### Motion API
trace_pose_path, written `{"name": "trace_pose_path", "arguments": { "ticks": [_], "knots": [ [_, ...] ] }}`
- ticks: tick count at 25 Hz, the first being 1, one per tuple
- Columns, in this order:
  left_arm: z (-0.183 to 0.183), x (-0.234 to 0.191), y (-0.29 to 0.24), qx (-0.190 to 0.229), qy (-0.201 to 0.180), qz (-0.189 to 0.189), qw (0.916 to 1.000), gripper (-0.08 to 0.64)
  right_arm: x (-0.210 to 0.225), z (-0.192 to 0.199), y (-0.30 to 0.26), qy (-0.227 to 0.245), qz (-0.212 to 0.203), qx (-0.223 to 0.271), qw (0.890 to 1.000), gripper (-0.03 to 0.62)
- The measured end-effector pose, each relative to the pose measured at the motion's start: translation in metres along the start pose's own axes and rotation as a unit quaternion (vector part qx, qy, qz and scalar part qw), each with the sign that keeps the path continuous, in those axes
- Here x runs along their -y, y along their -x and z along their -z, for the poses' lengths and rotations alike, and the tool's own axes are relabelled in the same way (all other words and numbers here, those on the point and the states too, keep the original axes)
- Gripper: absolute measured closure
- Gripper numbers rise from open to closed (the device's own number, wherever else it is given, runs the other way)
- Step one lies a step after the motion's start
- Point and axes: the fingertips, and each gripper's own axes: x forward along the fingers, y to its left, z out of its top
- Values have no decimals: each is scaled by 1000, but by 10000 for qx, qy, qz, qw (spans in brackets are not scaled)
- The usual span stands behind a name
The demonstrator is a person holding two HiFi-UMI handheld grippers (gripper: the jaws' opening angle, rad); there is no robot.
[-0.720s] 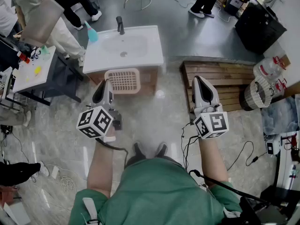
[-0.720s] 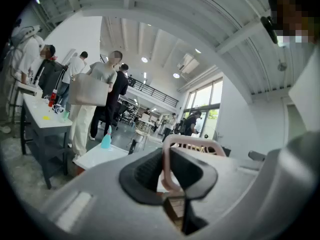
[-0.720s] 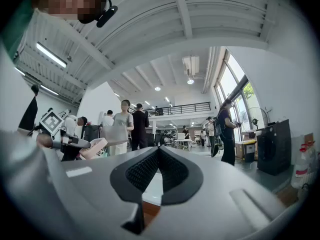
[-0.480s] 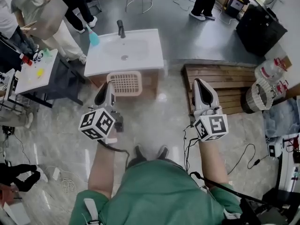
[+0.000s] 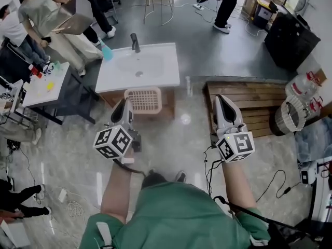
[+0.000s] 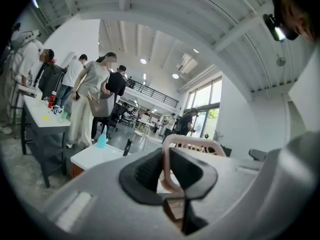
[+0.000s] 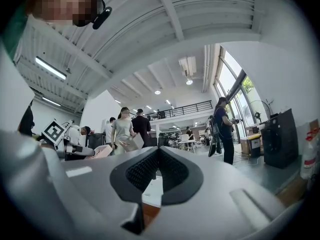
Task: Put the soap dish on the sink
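Observation:
In the head view a pink slatted soap dish (image 5: 142, 100) hangs in front of the white sink (image 5: 155, 74), over the floor by the sink's cabinet front. My left gripper (image 5: 126, 106) is shut on the dish's left rim. The left gripper view shows that pink rim (image 6: 192, 143) pinched where the left gripper (image 6: 166, 166) closes. The sink top (image 6: 97, 154) with its black faucet (image 6: 127, 147) lies beyond. My right gripper (image 5: 222, 100) is shut and holds nothing, off to the right over the floor. In its own view the right gripper (image 7: 158, 169) shows its pads pressed together.
A blue bottle (image 5: 106, 51) stands at the sink's far left corner by the faucet (image 5: 135, 42). A wooden pallet (image 5: 251, 100) lies right of the sink. A white table (image 5: 44, 84) with small items is at the left. People stand behind the sink. Cables (image 5: 270, 170) run over the floor.
The sink has come lower in the head view. Both grippers have shifted slightly right. The soap dish stays in the left gripper.

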Motion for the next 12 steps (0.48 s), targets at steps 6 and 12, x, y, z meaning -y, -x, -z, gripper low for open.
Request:
{"name": "trace_pose_path", "arguments": {
  "ticks": [6, 12],
  "knots": [
    [11, 14, -16, -40, 28, -39, 10000, 515, 17, 1, 1, -18, -203, -50, 9998, 603],
    [18, 9, -55, -136, 60, -15, 9999, 515, 45, 13, -25, -104, -34, -204, 9997, 603]
  ]
}}
